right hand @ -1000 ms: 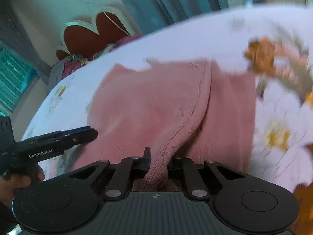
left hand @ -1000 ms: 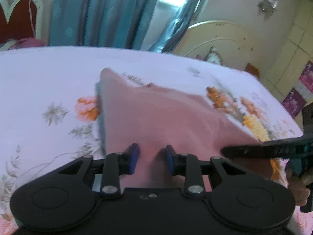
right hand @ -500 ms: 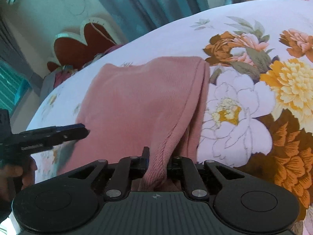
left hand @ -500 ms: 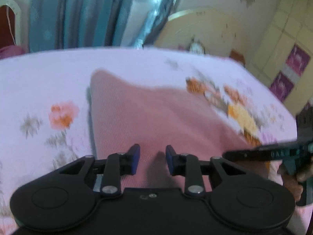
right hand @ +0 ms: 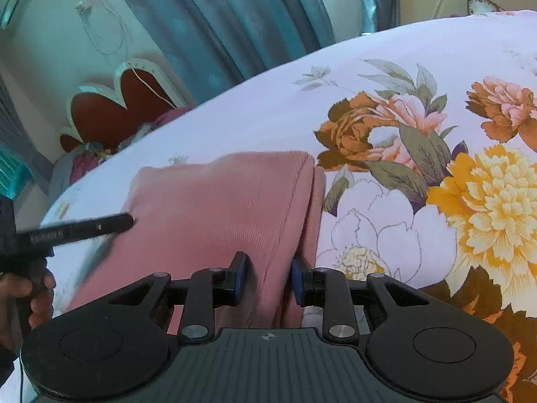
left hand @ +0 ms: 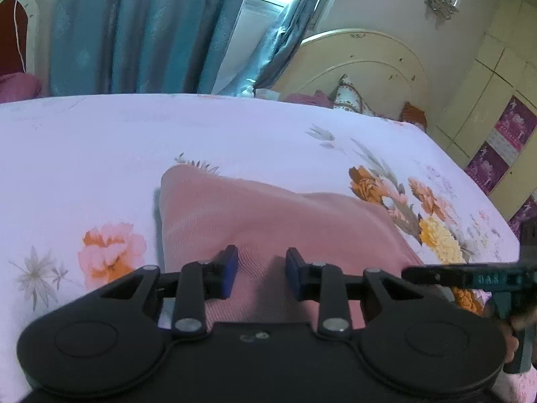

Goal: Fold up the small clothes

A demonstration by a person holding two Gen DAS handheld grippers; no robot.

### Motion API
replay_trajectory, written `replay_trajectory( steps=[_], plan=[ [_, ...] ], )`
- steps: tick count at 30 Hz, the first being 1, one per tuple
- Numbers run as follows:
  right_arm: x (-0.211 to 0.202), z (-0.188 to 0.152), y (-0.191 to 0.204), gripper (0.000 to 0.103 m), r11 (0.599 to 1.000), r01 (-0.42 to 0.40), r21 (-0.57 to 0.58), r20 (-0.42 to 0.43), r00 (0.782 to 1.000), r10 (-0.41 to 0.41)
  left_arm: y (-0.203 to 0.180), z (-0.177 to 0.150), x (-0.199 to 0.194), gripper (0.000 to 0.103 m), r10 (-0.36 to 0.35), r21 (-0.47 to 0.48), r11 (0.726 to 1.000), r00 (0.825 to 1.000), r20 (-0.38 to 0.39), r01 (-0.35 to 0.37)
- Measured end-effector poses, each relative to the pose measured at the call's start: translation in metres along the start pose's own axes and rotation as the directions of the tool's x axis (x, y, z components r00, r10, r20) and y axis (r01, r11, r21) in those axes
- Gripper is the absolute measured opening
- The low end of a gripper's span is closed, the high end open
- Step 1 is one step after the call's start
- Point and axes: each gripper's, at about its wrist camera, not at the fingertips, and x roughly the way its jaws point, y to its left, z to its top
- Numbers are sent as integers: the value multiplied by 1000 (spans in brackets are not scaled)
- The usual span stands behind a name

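A pink knitted garment (left hand: pixel 268 215) lies folded flat on the flowered bed sheet (left hand: pixel 100 154). My left gripper (left hand: pixel 261 270) hangs just over its near edge, blue pads apart, the cloth lying under the gap. In the right wrist view the same garment (right hand: pixel 218 201) shows a doubled fold along its right side. My right gripper (right hand: pixel 268 280) is open around that fold's near end, its pads clear of the cloth. Each gripper shows in the other's view: the right one (left hand: pixel 470 278) held by a hand, the left one (right hand: pixel 80 230) over the garment's left edge.
The sheet (right hand: pixel 386 241) spreads wide to the right with big printed flowers. A cream headboard (left hand: pixel 362 63) and pillows stand at the far right, teal curtains (left hand: pixel 151 33) behind the bed, a wardrobe (left hand: pixel 496 100) on the right, a red heart-shaped chair back (right hand: pixel 114 107) beyond the far left edge.
The right gripper's jaws parted and released the pinched pink fold, which now lies on the sheet. Both grippers shifted across the bed; the left jaws kept about the same gap.
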Motion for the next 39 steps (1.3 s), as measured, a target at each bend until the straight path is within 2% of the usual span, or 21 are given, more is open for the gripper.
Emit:
replay_trajectory(
  steps=[4, 6, 8, 10, 13, 16, 18, 19, 20, 21, 23, 27, 28, 29, 30, 32, 33, 34, 37, 38, 39],
  plan=[
    [16, 23, -1, 28, 1000, 26, 8, 14, 1000, -26, 13, 9, 9, 31, 36, -82, 996, 998, 51, -31],
    [21, 28, 1, 28, 999, 42, -22, 25, 999, -41, 18, 12, 20, 30, 44, -102, 994, 999, 13, -43],
    [16, 24, 10, 15, 990, 77, -117, 66, 995, -69, 3, 9, 23, 29, 43, 7, 999, 999, -13, -43],
    [15, 15, 10, 13, 980, 111, -164, 57, 993, -103, -10, 4, 24, 31, 89, 119, 989, 996, -28, -85],
    [19, 13, -1, 13, 988, 110, -110, 35, 994, -107, 5, 16, 29, 34, 70, 20, 997, 996, -47, -69],
    [9, 21, 8, 13, 982, 145, -122, 79, 988, -136, 5, 20, 19, 31, 48, 18, 999, 998, 50, -49],
    [-1, 26, 14, 13, 981, 137, -140, 147, 982, -117, 2, 18, 16, 36, 25, 24, 999, 995, 93, -27],
    [4, 29, 14, 13, 975, 170, -145, 134, 979, -151, 0, 17, 31, 36, 103, 50, 993, 995, 6, -103],
    [14, 31, 12, 13, 964, 223, -146, 89, 973, -211, 3, 15, 43, 36, 115, 45, 993, 991, -67, -113],
    [24, 33, 7, 13, 949, 284, -139, 39, 959, -281, 4, 18, 40, 34, 106, 12, 994, 993, -56, -105],
    [19, 33, 3, 13, 963, 246, -107, 62, 969, -240, -2, 24, 26, 31, 100, 29, 995, 995, -1, -100],
    [9, 41, 12, 14, 978, 180, -105, 124, 978, -167, 6, 31, 17, 49, 152, -2, 988, 986, 70, -152],
    [9, 45, 16, 24, 981, 163, -106, 127, 981, -149, 13, 32, 18, 62, 180, -22, 984, 981, 78, -179],
    [11, 48, 20, 36, 982, 154, -110, 129, 982, -140, 17, 34, 21, 65, 203, -28, 979, 976, 72, -202],
    [12, 50, 25, 53, 982, 141, -122, 128, 984, -126, 21, 36, 30, 64, 210, -24, 978, 977, 24, -209],
    [25, 52, 35, 53, 979, 119, -164, 65, 992, -110, 26, 37, 55, 49, 127, -49, 990, 985, -114, -134],
    [39, 49, 38, 53, 970, 151, -192, -4, 988, -154, 25, 35, 56, 31, 119, -31, 992, 990, -78, -122],
    [49, 45, 38, 53, 960, 185, -211, -48, 979, -200, 21, 35, 56, 6, 71, 6, 997, 996, -60, -71],
    [45, 41, 33, 53, 972, 168, -162, -6, 985, -171, 1, 24, 29, 6, 15, 153, 988, 990, 140, -37],
    [43, 40, 32, 53, 975, 161, -153, 5, 987, -162, 0, 20, 31, 8, 39, 166, 984, 990, 134, -61],
    [44, 39, 31, 53, 975, 162, -153, 12, 987, -162, 4, 19, 43, 11, 109, 152, 982, 992, 57, -116]
  ],
)
